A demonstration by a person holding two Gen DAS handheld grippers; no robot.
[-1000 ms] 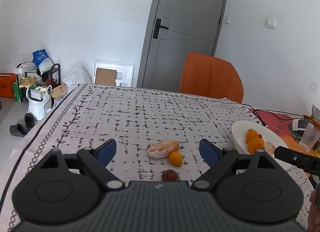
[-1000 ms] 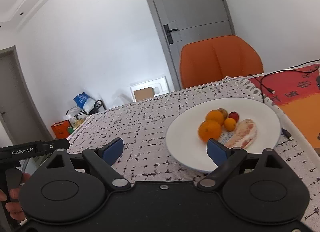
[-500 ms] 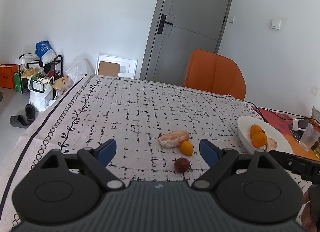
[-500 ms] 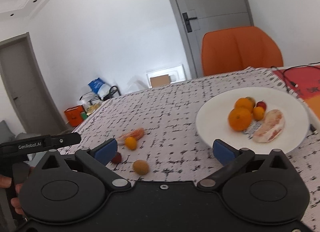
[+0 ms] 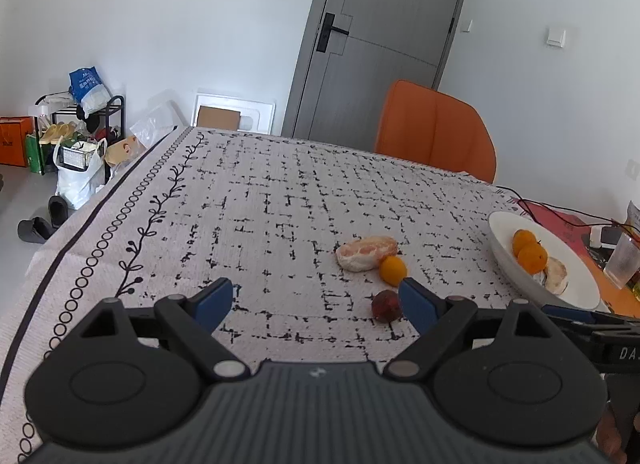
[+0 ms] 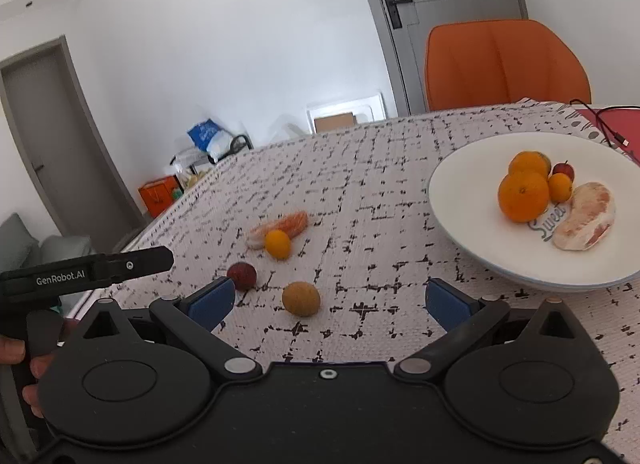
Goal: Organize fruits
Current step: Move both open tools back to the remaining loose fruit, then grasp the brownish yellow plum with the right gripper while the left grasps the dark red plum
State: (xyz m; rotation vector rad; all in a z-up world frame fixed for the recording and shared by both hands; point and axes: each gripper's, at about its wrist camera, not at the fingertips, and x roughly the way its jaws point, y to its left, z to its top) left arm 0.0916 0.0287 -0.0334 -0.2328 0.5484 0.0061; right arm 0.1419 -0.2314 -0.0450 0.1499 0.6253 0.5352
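A peeled pomelo piece (image 5: pixel 366 253), a small orange (image 5: pixel 393 270) and a dark red fruit (image 5: pixel 385 306) lie loose on the tablecloth. In the right wrist view they show as the pomelo piece (image 6: pixel 282 226), the small orange (image 6: pixel 277 244) and the red fruit (image 6: pixel 241 275), with a brownish-yellow fruit (image 6: pixel 301 298) nearest. The white plate (image 6: pixel 472 224) holds oranges (image 6: pixel 523 195), a small red fruit and a pomelo piece (image 6: pixel 586 216). My left gripper (image 5: pixel 316 304) is open and empty, left of the red fruit. My right gripper (image 6: pixel 328 300) is open, empty, with the brownish fruit between its fingers' line.
An orange chair (image 5: pixel 434 136) stands at the table's far side before a grey door. A cable and red mat (image 5: pixel 560 220) lie beyond the plate, with a plastic cup (image 5: pixel 622 264) at the right edge. Bags and a rack (image 5: pixel 76 136) stand on the floor at left.
Both grippers have swung to the left: the loose fruits came into the right wrist view and the plate slid to its right. The left view rose and pulled back a little.
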